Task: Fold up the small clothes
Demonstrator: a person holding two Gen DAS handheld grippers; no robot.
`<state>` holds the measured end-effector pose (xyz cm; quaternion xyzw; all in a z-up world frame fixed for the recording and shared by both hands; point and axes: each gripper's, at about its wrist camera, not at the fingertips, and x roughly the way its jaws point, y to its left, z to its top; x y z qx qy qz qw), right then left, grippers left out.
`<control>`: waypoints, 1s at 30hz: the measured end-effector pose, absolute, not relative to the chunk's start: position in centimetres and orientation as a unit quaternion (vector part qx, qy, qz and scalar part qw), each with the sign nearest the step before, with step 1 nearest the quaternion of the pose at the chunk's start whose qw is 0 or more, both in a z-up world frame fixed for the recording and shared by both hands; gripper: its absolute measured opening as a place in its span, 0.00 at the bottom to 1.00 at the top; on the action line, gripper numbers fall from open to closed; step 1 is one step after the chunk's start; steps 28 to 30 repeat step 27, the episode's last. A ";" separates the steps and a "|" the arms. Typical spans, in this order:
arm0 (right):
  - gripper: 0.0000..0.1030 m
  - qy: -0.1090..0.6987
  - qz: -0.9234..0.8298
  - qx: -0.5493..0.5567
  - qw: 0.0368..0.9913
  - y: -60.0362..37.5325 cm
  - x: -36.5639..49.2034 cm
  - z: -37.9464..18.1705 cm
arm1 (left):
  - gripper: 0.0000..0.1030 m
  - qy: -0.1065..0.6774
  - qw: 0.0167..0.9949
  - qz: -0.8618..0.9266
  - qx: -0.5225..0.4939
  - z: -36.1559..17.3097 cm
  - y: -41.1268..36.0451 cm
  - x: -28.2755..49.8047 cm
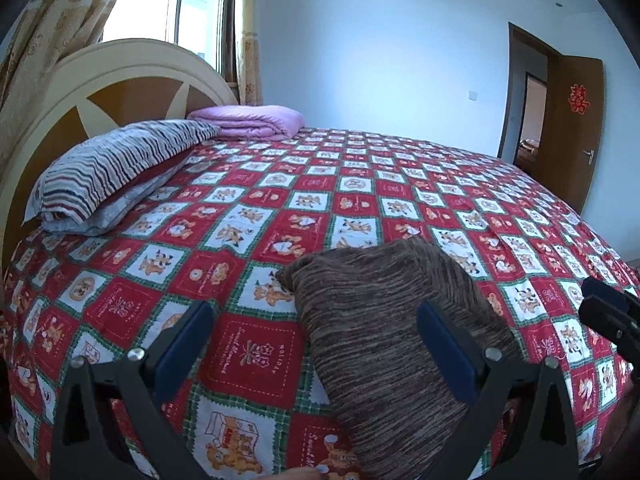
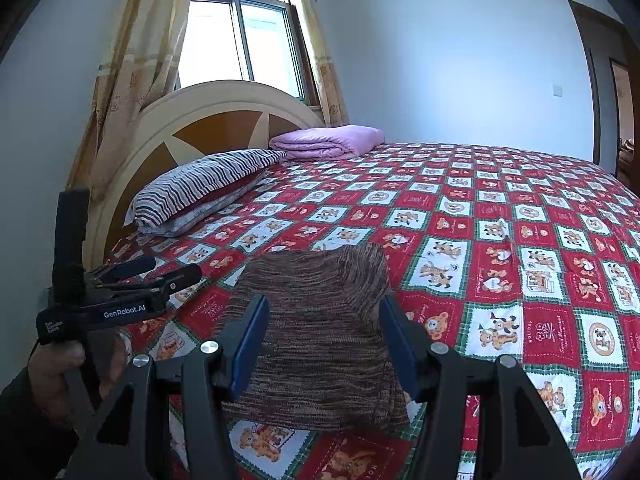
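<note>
A folded brown streaked knit garment (image 1: 372,280) (image 2: 316,272) lies flat on the red checked bedspread (image 1: 360,184) (image 2: 500,240) near the bed's front edge. My left gripper (image 1: 314,308) is open; its right finger (image 1: 444,344) hovers over the garment and its left finger (image 1: 188,340) over bare bedspread. In the right wrist view, a hand holds the left gripper (image 2: 176,267) just left of the garment. My right gripper (image 2: 324,301) is open, with its blue pads (image 2: 250,344) apart over the garment's near half and nothing gripped. Its tip (image 1: 600,296) shows at the right edge of the left wrist view.
A striped pillow (image 1: 116,172) (image 2: 200,192) and a folded pink quilt (image 1: 252,120) (image 2: 328,142) lie against the headboard (image 1: 132,80) at the back left. A window with curtains (image 2: 240,40) is behind it. A brown door (image 1: 576,128) stands open at the right.
</note>
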<state>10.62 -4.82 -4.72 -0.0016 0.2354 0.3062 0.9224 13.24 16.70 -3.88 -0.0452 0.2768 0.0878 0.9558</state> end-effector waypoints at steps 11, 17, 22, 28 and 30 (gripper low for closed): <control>0.57 0.226 0.309 0.002 0.924 -5.1 10.2 -4.1 | 1.00 0.242 0.966 0.090 -0.027 -2.2 16.3 12.5; 0.57 0.224 0.313 -0.002 0.923 -5.0 10.0 -3.9 | 1.00 0.241 0.965 0.098 -0.027 -2.0 16.6 12.5; 0.57 0.225 0.317 -0.008 0.921 -4.8 9.9 -4.0 | 1.00 0.239 0.965 0.101 -0.033 -2.3 16.8 12.5; 0.57 0.229 0.317 -0.011 0.920 -4.7 9.9 -4.1 | 1.00 0.233 0.967 0.103 -0.023 -2.3 16.5 12.4; 0.57 0.229 0.317 -0.011 0.920 -4.7 9.9 -4.1 | 1.00 0.233 0.967 0.103 -0.023 -2.3 16.5 12.4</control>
